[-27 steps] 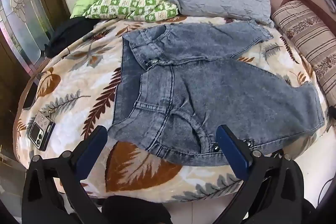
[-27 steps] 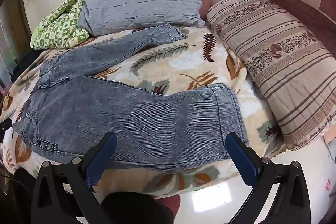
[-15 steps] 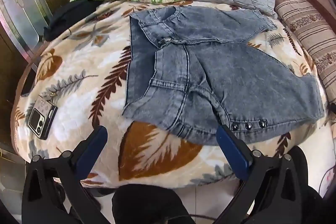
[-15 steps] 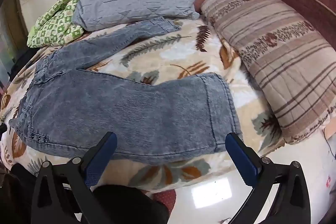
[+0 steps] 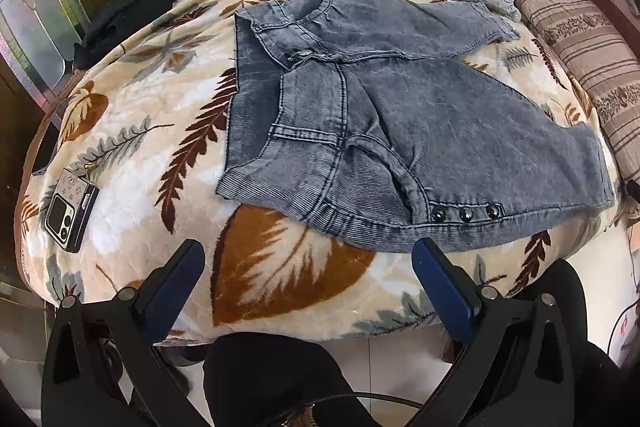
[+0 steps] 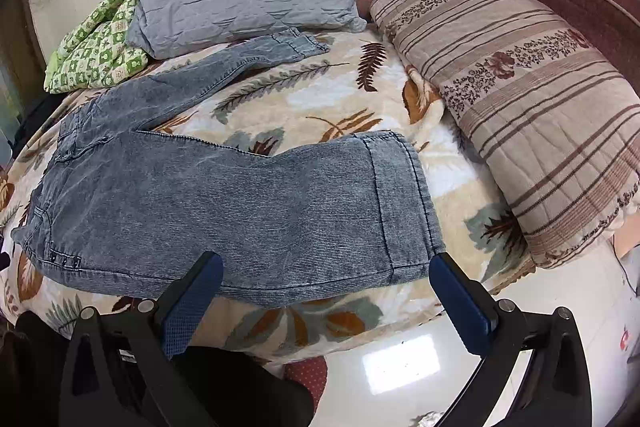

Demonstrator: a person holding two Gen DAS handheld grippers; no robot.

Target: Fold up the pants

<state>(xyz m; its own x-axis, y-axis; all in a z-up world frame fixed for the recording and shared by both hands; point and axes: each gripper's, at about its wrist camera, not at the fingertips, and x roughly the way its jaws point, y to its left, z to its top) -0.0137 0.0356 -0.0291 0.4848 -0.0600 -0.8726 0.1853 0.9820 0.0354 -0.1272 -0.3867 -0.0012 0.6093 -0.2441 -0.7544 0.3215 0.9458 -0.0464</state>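
Grey-blue washed denim pants [image 5: 420,131] spread flat, unfolded, legs splayed, on cream leaf-print fleece blanket [image 5: 168,115]. Left gripper [image 5: 308,267] jaws wide apart, empty, above waistband corner. Right gripper [image 6: 326,281] likewise wide apart, empty, over near leg hem. Flip phone [image 5: 70,209] lying left of pants, well apart.
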